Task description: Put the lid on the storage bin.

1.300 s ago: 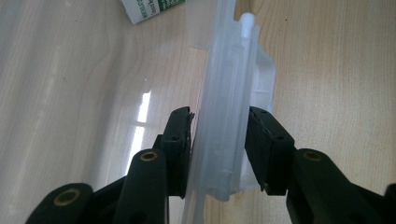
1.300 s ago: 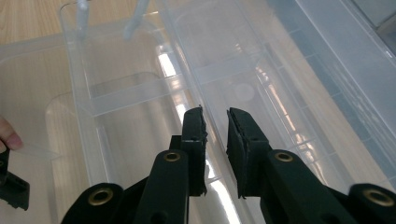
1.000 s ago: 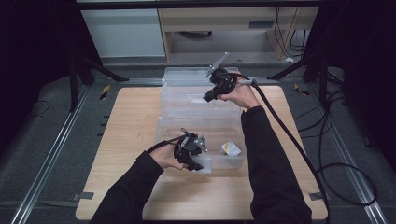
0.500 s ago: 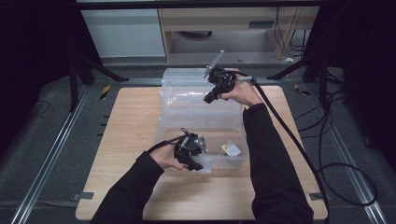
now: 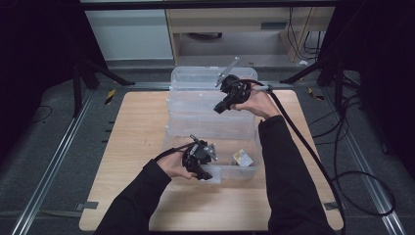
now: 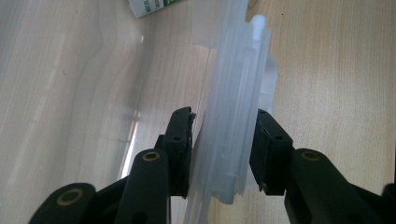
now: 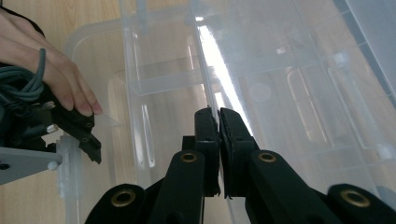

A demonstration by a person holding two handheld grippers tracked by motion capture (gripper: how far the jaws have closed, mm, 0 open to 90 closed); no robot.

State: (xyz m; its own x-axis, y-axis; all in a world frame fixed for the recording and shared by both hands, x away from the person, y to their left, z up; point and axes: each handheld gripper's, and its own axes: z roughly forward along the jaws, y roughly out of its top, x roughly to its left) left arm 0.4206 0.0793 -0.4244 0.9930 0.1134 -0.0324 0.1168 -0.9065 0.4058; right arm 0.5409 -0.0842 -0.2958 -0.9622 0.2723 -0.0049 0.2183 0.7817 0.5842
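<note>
High view: a clear plastic bin (image 5: 215,147) sits near the middle of the wooden table (image 5: 122,161), with its transparent lid (image 5: 205,105) raised at the 12 o'clock side and a second clear bin (image 5: 195,76) just behind it. The left gripper (image 5: 208,175) is at the bin's near rim, about 7 o'clock from the bin's centre. Left gripper view: its two black jaws are pressed on either side of the bin's ribbed rim wall, so it clamps the rim. The right gripper (image 5: 219,110) is at 1 o'clock from the bin's centre, at the lid's edge. Right gripper view: its jaws have just been closing and now stand almost together, pinching the thin edge of the lid between the pads (image 7: 207,128); the other hand (image 7: 51,79) shows at 9 o'clock. A small white packet (image 5: 242,157) lies inside the bin at its 4 o'clock corner.
</note>
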